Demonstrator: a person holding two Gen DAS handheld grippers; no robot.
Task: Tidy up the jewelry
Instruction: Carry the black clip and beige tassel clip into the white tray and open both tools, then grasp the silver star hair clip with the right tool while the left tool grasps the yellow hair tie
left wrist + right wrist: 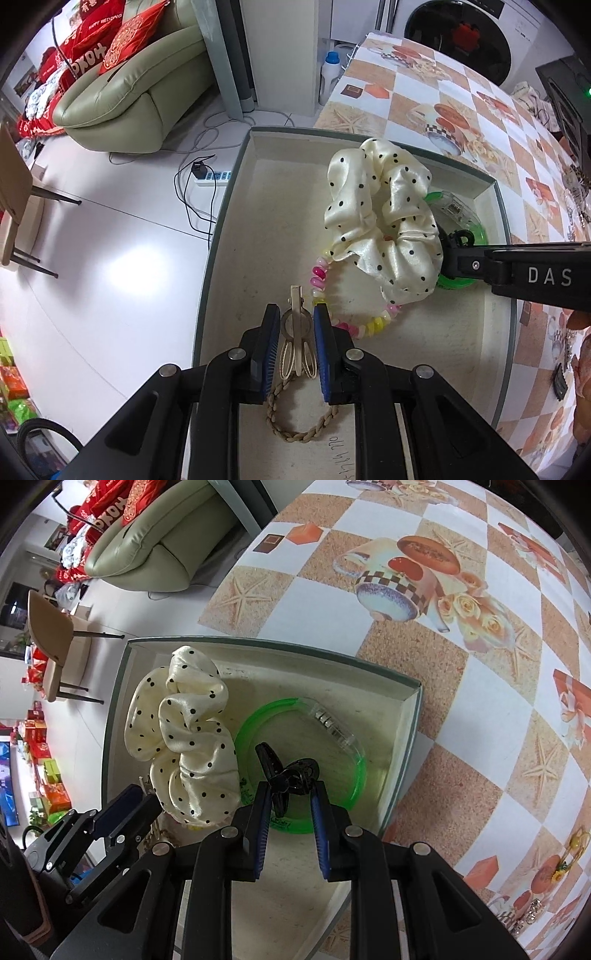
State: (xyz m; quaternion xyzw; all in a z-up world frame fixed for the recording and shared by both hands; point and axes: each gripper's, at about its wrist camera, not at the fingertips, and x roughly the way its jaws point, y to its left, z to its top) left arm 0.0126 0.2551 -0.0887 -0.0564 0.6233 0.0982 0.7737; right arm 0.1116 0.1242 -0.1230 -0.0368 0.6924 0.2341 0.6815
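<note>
An open shallow box (218, 229) with a cream floor sits at the table's edge. In it lie a cream scrunchie with black dots (384, 221), a coloured bead bracelet (373, 325), a braided rope bracelet (295, 435) and a green clear bangle (354, 779). My left gripper (295, 310) points down into the box, shut on a beige metal hair clip (295, 295). My right gripper (291, 784) is shut on a black claw clip (267, 755) just above the bangle's ring, beside the scrunchie (184, 738). Each gripper shows in the other's view, the right (458, 254) and the left (122, 808).
The table wears a checked orange and white patterned cloth (461, 701). More small jewelry lies on it at the right (576, 192). A green sofa (140, 88), a power strip with cables (214, 177) and a chair (51, 635) stand on the floor to the left.
</note>
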